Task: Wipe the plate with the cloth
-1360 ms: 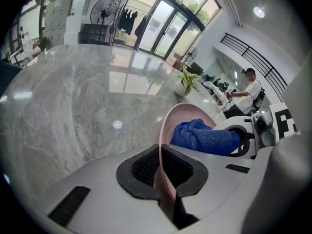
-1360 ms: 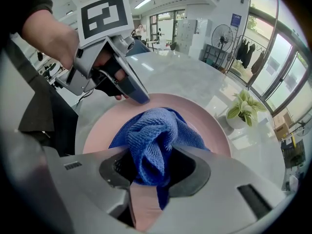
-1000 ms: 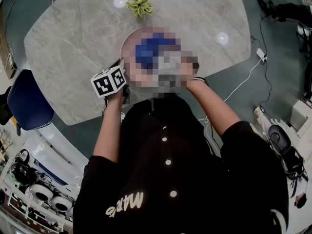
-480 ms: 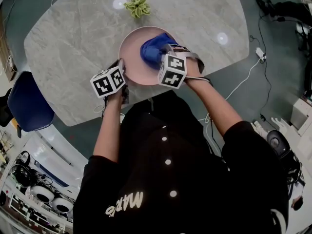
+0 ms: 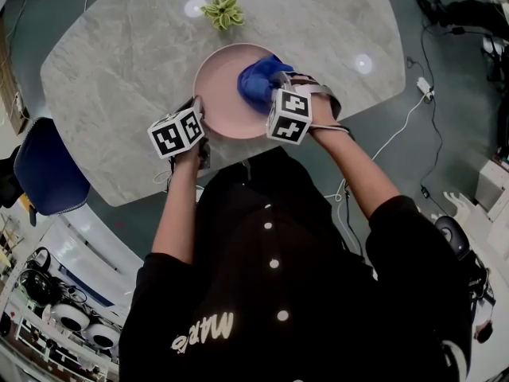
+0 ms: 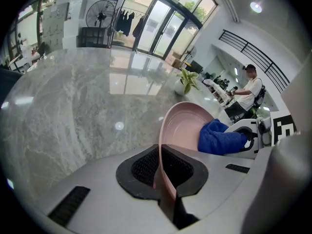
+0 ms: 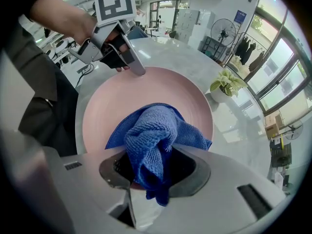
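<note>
Rightward since the earlier frames: blue cloth (image 5: 258,82) and right gripper (image 7: 151,172) have slid across the pink plate (image 5: 219,86). The cloth is bunched and clamped between the right jaws, its loose end on the plate's inside. The left gripper (image 6: 160,174) has its jaws pinched narrow on the plate's near rim. The plate sits on the marble table (image 5: 119,78), with a potted plant (image 5: 224,9) beyond.
</note>
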The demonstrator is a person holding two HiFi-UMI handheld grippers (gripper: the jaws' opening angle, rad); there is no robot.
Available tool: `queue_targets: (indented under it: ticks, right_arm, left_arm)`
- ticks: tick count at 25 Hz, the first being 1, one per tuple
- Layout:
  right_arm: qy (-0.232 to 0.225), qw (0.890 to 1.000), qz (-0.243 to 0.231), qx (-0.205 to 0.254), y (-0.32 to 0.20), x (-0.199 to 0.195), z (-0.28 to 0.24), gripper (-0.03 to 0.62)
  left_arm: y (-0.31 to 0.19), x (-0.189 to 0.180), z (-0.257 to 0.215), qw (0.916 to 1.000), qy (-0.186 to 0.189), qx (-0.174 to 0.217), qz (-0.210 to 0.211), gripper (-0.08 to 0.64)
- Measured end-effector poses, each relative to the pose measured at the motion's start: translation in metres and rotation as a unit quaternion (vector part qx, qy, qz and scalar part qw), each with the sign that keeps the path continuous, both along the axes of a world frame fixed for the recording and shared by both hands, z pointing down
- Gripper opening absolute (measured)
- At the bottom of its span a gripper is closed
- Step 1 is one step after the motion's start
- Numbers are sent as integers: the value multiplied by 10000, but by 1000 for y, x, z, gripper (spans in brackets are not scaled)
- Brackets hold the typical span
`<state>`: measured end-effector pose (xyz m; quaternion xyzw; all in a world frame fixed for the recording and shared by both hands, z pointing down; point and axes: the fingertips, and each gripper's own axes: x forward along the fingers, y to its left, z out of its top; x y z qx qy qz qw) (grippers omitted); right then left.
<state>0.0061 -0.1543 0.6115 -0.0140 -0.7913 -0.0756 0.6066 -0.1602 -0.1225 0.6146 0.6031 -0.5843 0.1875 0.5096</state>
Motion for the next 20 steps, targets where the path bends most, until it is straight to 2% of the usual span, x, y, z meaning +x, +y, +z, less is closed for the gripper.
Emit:
queue_targets:
  ticks: [7, 14, 17, 20]
  right_arm:
    - [-40, 10000, 24, 52, -2, -1, 0, 153]
    - [-200, 9996, 152, -98, 1, -8, -11, 153]
    - [-525, 9984, 41, -222, 10, -23, -24, 152]
    - [-719, 9965, -312, -305, 26, -43, -32, 153]
  left_arm:
    - [-3, 0, 0, 10000, 18, 47, 18, 31]
    - [-3, 1, -1, 10000, 61, 36, -26, 29]
    - [-3, 1, 0, 9999, 102, 52, -39, 29]
    - [-3, 0, 0, 9999, 153, 57, -48, 30]
